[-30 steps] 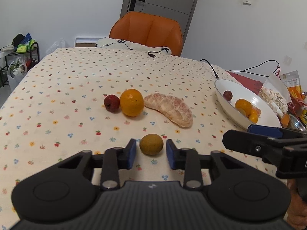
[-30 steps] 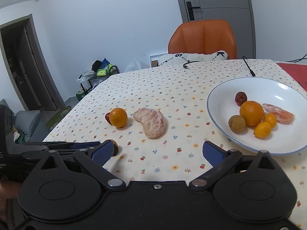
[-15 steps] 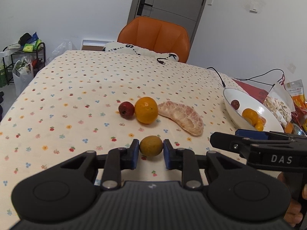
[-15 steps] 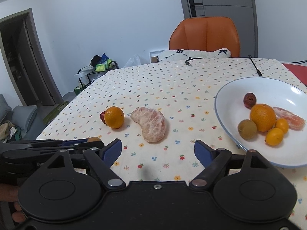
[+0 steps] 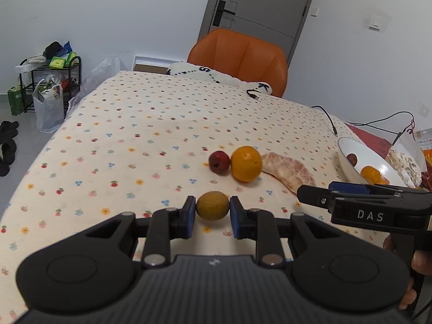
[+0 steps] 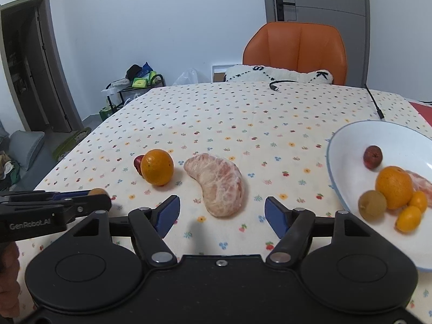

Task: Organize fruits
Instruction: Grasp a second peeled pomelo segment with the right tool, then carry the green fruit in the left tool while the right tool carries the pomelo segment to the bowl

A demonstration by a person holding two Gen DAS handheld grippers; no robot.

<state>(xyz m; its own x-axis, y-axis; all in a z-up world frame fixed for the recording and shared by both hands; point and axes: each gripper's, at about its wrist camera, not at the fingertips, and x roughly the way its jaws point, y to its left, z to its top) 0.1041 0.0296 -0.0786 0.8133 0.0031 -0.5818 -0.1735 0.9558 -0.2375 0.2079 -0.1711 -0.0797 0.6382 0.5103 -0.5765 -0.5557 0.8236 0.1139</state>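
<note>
My left gripper (image 5: 212, 213) is shut on a small yellow-brown fruit (image 5: 212, 205), low over the flowered tablecloth (image 5: 140, 135). Beyond it lie a red fruit (image 5: 218, 162), an orange (image 5: 246, 163) and a peeled pomelo segment (image 5: 289, 171) in a row. In the right wrist view my right gripper (image 6: 222, 213) has its jaws closing, with the near end of the pomelo segment (image 6: 218, 183) between the pads, which stand apart from it. The left gripper (image 6: 81, 199) shows at the left with its fruit (image 6: 98, 191). A white bowl (image 6: 348, 162) at the right holds several fruits.
An orange chair (image 5: 240, 56) and a white cushion (image 5: 216, 75) stand at the table's far end. Black cables (image 5: 326, 116) trail near the bowl (image 5: 370, 156). Snack packets (image 5: 405, 159) lie right of it. A rack (image 5: 48, 81) with bags stands on the floor at left.
My left jaws have shut on the yellow-brown fruit and moved with it. My right jaws have narrowed and the gripper has shifted left, bringing the pomelo segment between them.
</note>
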